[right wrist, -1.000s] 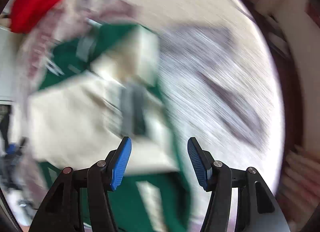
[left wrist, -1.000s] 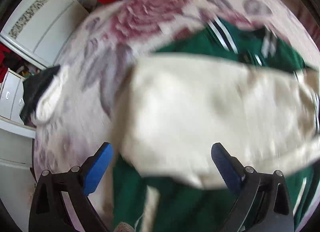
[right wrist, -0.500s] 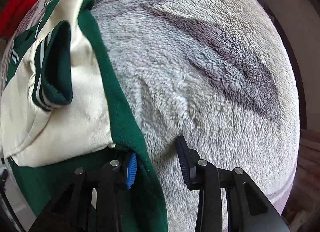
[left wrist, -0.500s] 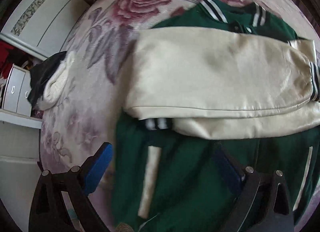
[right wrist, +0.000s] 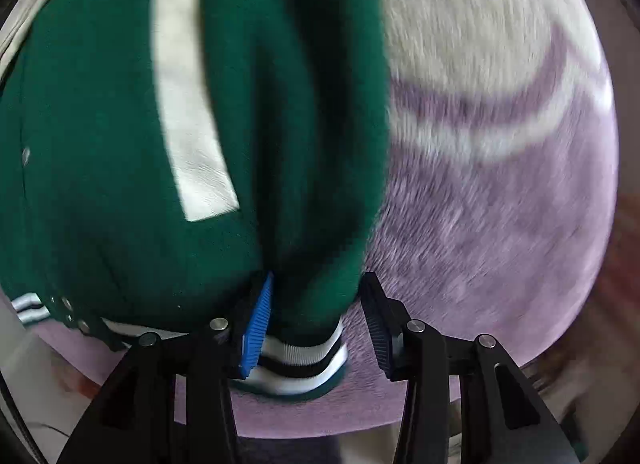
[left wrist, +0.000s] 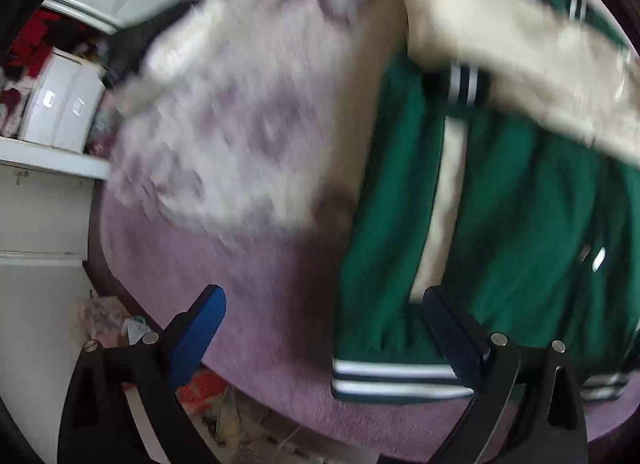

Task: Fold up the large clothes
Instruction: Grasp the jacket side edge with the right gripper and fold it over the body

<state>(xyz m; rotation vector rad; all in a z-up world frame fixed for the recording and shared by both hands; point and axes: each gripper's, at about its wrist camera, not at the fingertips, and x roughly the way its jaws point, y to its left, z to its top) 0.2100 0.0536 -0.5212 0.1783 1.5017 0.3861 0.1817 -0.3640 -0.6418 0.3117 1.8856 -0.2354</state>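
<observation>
Fleecy bedding in cream with mauve flowers and a plain purple border fills both of my views, and white cupboards stand off at nine o'clock of my left camera. Much of the left view is smeared, so fine detail there is lost.

On the bedding lies the green jacket, its body running from twelve o'clock down to six o'clock in the left view. One cream sleeve is folded across the chest towards two o'clock, with a striped cuff showing under it. The striped hem sits at the bottom, near the purple border.

My left tongs hang over the hem corner with the fingers spread wide. The blue pad at seven o'clock is over bare blanket, the dark one at five o'clock is over green cloth, and neither presses on anything that I can see.

My right tongs are at the jacket's other lower corner, at six o'clock in that view. A bunched ridge of green cloth and striped hem stands between the fingers. The blue pad lies against its left side, the black finger stands just clear on the right, and the gap is widening. A cream pocket strip runs up towards eleven o'clock.
</observation>
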